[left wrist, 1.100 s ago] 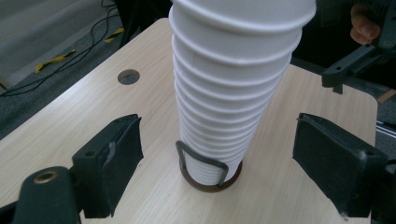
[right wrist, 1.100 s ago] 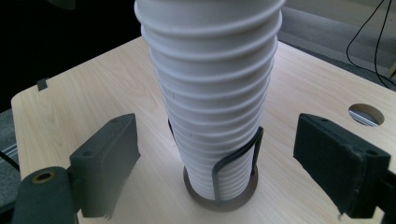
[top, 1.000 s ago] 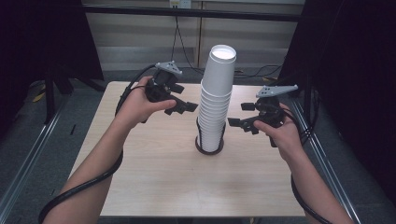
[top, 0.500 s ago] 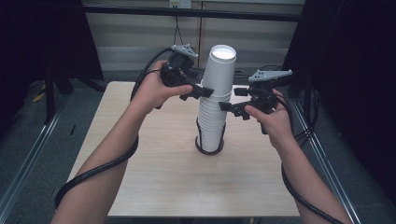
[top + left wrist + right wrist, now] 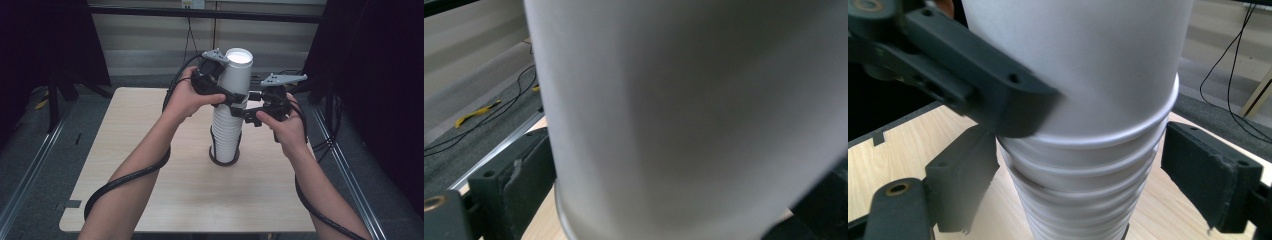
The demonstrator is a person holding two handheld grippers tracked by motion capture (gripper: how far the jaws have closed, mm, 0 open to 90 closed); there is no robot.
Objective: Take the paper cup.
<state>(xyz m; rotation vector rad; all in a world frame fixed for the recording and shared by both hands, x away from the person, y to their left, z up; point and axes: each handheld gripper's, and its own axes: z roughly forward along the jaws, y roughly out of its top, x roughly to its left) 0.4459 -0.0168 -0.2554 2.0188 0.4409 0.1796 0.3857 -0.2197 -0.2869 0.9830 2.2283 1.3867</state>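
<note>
A tall stack of white paper cups (image 5: 226, 135) stands upside down in the middle of the wooden table (image 5: 145, 135). My left gripper (image 5: 235, 96) is at the top cup (image 5: 237, 70). Its jaws have just been opening and now straddle that cup (image 5: 684, 115), one jaw on each side. My right gripper (image 5: 243, 104) comes in from the right just below it, open. In the right gripper view its pads stand a little off both sides of the stack (image 5: 1088, 195). One of the left gripper's fingers (image 5: 983, 85) crosses the top cup there.
A dark ring (image 5: 214, 158) lies around the foot of the stack. Black cables trail from both grippers along the forearms and off the table. Metal floor rails (image 5: 30, 165) run beside the table, and dark curtains hang at both sides.
Both hands have come in from the sides and risen to the top of the stack. The left gripper's jaws, shut before, now stand apart around the top cup. The right gripper now straddles the stack.
</note>
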